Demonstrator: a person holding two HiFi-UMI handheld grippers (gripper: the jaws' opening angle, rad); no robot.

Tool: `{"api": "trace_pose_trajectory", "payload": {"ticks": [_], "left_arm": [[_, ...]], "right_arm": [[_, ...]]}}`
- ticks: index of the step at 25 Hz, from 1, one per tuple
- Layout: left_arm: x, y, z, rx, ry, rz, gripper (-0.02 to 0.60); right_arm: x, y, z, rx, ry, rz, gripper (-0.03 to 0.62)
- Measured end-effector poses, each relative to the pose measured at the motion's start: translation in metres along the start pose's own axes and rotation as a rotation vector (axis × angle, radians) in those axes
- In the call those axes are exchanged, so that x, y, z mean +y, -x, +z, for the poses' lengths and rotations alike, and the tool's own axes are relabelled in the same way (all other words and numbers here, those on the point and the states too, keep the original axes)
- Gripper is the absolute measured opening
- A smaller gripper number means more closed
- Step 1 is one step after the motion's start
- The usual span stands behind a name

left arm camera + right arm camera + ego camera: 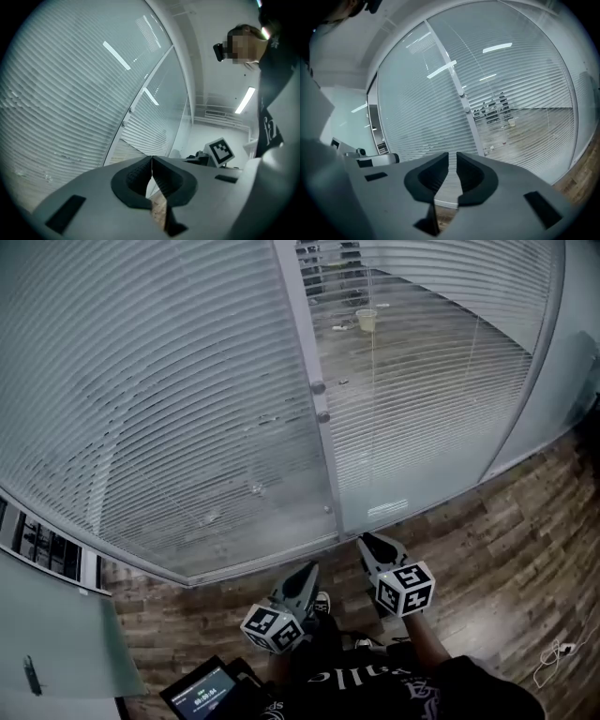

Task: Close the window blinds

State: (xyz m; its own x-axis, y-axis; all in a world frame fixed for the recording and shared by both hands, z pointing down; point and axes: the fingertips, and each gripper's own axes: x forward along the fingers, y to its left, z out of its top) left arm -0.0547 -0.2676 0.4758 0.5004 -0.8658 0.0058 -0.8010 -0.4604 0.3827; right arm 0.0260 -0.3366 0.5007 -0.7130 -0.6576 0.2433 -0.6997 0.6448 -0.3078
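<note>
Two window blinds hang behind a glass wall. The left blind (159, 399) has its slats turned nearly flat and looks pale. The slats of the right blind (422, 399) stand apart, so a room with a cup (366, 319) shows through. Between them runs a grey post (314, 352) with two small knobs (320, 388). Both grippers are held low by the person's body, well short of the glass. My left gripper (305, 570) (151, 159) is shut and empty. My right gripper (373, 542) (452, 157) is shut with nothing in it and points at the blinds (525, 108).
A wooden floor (487, 549) runs along the foot of the glass wall. A small device with a lit screen (202, 693) is at the bottom left beside a white panel (47, 634). A cable (553, 657) lies on the floor at the right.
</note>
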Motion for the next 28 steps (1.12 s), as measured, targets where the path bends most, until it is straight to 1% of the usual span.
{"api": "trace_pose_trajectory", "payload": {"ticks": [3,8,10,12,15,18,22,23,24,25,26,27,28], "left_arm": [[0.030,-0.022,0.019,0.021,-0.049,-0.042,0.006],[0.079,-0.053,0.054,0.017,-0.058,-0.113,0.006],[0.099,-0.060,0.065,0.017,-0.056,-0.126,0.006],[0.124,-0.073,0.073,0.023,-0.046,-0.141,0.006],[0.157,-0.101,0.080,0.041,-0.024,-0.164,0.006],[0.166,-0.110,0.083,0.046,-0.021,-0.171,0.006],[0.163,-0.107,0.083,0.049,-0.029,-0.185,0.006],[0.164,-0.105,0.083,0.051,-0.030,-0.186,0.006],[0.167,-0.104,0.083,0.053,-0.030,-0.185,0.006],[0.169,-0.103,0.083,0.055,-0.030,-0.184,0.006],[0.171,-0.103,0.084,0.056,-0.030,-0.181,0.006],[0.172,-0.104,0.084,0.057,-0.030,-0.178,0.006],[0.171,-0.104,0.084,0.057,-0.031,-0.174,0.006]], "right_arm": [[-0.006,-0.045,0.023,-0.012,0.014,-0.028,0.044],[-0.027,-0.118,0.077,-0.073,0.009,-0.097,0.049],[-0.033,-0.151,0.104,-0.104,-0.014,-0.106,0.078],[-0.045,-0.191,0.130,-0.126,-0.049,-0.109,0.147],[-0.077,-0.242,0.163,-0.152,-0.106,-0.147,0.154],[-0.094,-0.258,0.179,-0.174,-0.190,-0.163,0.153],[-0.092,-0.253,0.186,-0.222,-0.305,-0.112,0.153],[-0.091,-0.252,0.186,-0.234,-0.340,-0.108,0.153],[-0.090,-0.252,0.186,-0.241,-0.356,-0.113,0.138],[-0.089,-0.252,0.185,-0.241,-0.327,-0.130,0.137],[-0.088,-0.251,0.185,-0.228,-0.226,-0.168,0.135],[-0.086,-0.250,0.186,-0.198,-0.042,-0.230,0.135],[-0.083,-0.249,0.186,-0.148,0.211,-0.309,0.135]]}}
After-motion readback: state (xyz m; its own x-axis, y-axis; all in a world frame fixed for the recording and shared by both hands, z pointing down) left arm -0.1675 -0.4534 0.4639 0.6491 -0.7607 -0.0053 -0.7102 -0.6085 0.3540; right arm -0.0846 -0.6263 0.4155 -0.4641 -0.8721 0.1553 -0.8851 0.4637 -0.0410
